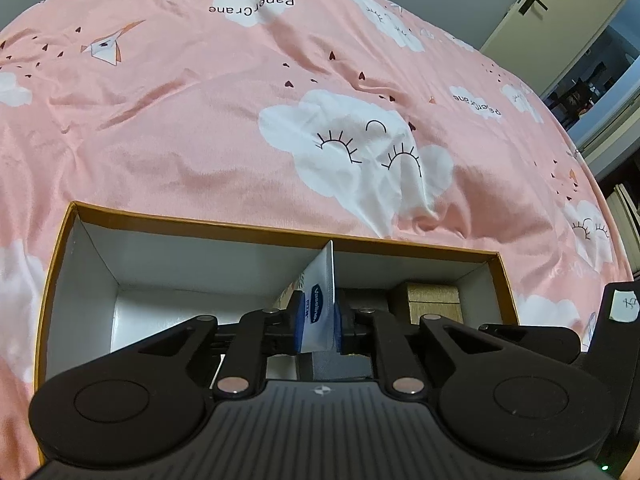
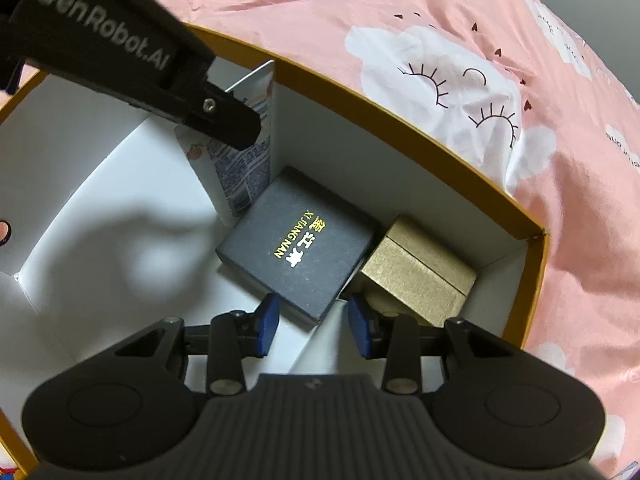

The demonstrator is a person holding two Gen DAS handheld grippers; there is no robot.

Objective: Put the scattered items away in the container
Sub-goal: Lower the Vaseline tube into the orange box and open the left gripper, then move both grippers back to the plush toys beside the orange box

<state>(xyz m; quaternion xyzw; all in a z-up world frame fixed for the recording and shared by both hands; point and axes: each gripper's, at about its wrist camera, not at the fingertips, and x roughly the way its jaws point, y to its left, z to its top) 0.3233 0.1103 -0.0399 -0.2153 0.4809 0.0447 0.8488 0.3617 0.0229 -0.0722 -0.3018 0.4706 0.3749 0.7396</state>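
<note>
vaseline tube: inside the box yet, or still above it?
Partly in. The left gripper holds the tube upright, its lower end below the box rim beside the black case; whether it touches bottom, cannot tell.

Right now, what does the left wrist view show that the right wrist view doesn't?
Only the left wrist view: the left tongs end-on, shut on the white Vaseline tube, and the door beyond the bed.

Only the right wrist view: the open right tongs above the box floor, the black gift box with its gold lettering face up, and the tube's printed back.

Both: the orange-rimmed container, the gold box in its corner, and the pink cloud bedspread.
</note>
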